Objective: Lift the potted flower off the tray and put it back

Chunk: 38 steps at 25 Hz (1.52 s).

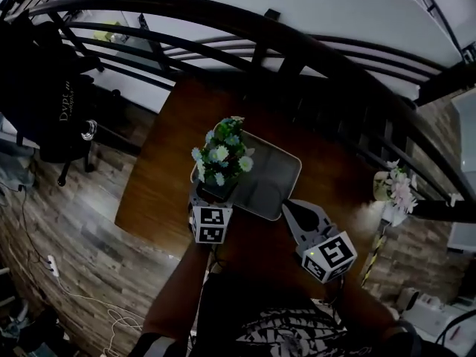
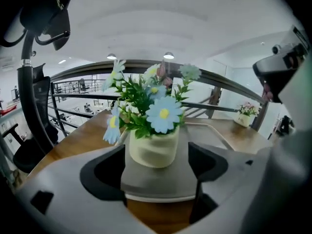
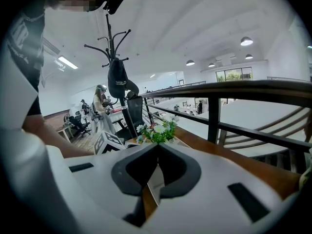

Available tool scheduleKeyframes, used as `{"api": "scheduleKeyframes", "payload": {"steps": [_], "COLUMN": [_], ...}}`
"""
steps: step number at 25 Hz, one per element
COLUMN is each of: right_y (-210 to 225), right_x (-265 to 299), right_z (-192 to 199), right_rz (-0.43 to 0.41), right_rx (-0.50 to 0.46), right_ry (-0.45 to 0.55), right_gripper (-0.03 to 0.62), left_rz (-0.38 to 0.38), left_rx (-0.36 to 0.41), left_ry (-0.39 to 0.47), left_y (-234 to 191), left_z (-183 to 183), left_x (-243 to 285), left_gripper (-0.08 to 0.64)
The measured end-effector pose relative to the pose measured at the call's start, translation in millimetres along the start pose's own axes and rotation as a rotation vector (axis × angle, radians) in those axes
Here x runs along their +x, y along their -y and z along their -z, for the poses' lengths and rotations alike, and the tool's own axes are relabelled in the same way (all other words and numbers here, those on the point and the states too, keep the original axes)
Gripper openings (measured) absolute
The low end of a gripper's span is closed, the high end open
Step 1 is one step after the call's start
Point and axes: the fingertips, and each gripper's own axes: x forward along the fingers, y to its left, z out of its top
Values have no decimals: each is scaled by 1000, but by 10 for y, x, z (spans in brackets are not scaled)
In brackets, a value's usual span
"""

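Observation:
The potted flower (image 1: 221, 158), blue and white blooms in a cream pot (image 2: 152, 150), stands at the near left end of the grey tray (image 1: 277, 171) on the wooden table. My left gripper (image 1: 210, 196) reaches in at the pot from the near side. In the left gripper view the pot sits on the tray (image 2: 161, 179) between the open jaws of the left gripper (image 2: 157, 156), with a clear gap on the right. My right gripper (image 1: 296, 208) hovers at the tray's near edge. Seen in its own view, the right gripper (image 3: 157, 146) is shut on nothing, the flowers (image 3: 157, 133) far beyond it.
A second small potted flower (image 1: 395, 188) stands at the table's right end. A dark curved railing (image 1: 260, 28) runs behind the table (image 1: 160, 177). A black office chair (image 1: 52, 103) stands on the floor to the left, and a coat rack (image 3: 114, 57) shows behind it.

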Motion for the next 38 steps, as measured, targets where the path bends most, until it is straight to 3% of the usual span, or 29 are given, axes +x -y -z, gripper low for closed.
{"api": "scheduleKeyframes", "payload": {"steps": [9, 20, 31, 38], "right_y": [63, 105, 114, 139], "right_x": [179, 247, 97, -88], "right_z": [79, 159, 153, 104], "right_rz": [6, 3, 16, 33], "right_rx": [25, 67, 78, 52], "right_ry": [-38, -60, -32, -36], "right_gripper": [-2, -2, -2, -2], "left_rz": [69, -88, -95, -124], "left_rx": [78, 177, 147, 190], "left_ry": [-37, -99, -43, 3], "left_y": [-80, -185, -216, -138], "left_z": [-29, 23, 4, 89], "left_x": [475, 608, 482, 279], "left_gripper": [514, 512, 474, 471]}}
